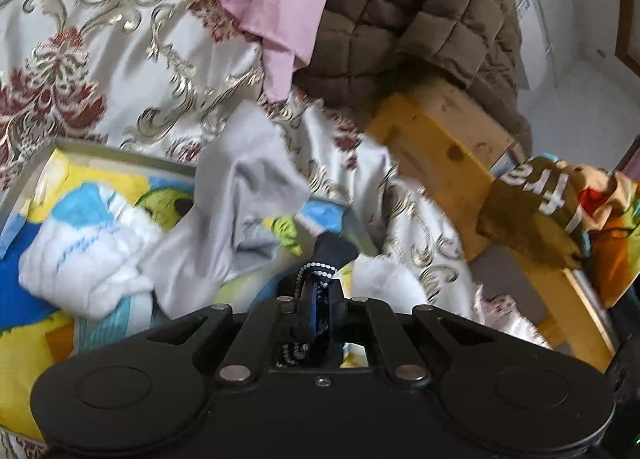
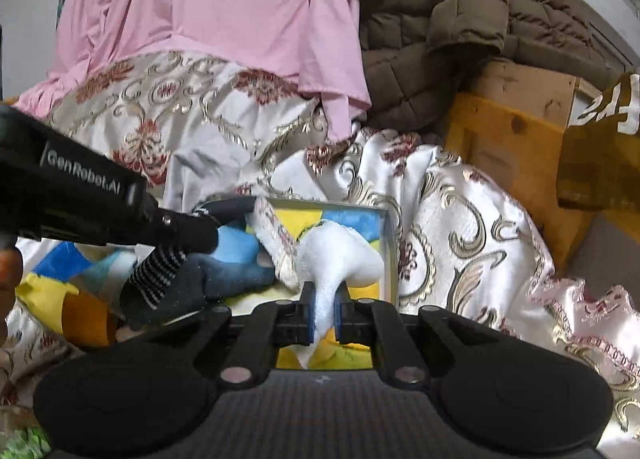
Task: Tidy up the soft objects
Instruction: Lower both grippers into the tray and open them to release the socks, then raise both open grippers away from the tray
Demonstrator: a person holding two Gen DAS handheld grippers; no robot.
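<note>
My left gripper (image 1: pixel 318 293) is shut on a dark navy sock with white dotted stripes (image 1: pixel 334 249), held over a shallow box with a colourful cartoon lining (image 1: pixel 92 153). A white sock (image 1: pixel 84 259) and a grey sock (image 1: pixel 240 203) lie in the box. In the right wrist view, my right gripper (image 2: pixel 325 313) is shut on a white sock (image 2: pixel 340 255) above the box's right corner (image 2: pixel 386 219). The left gripper (image 2: pixel 188 229) comes in from the left there, with the dark striped sock (image 2: pixel 160 271) hanging from it.
The box rests on a white satin bedspread with red and gold ornament (image 2: pixel 460 219). A pink garment (image 2: pixel 224 7) and a brown quilted jacket (image 2: pixel 480 19) lie behind. A wooden frame (image 1: pixel 440 147) and a brown bag with white letters (image 1: pixel 536 203) stand at the right.
</note>
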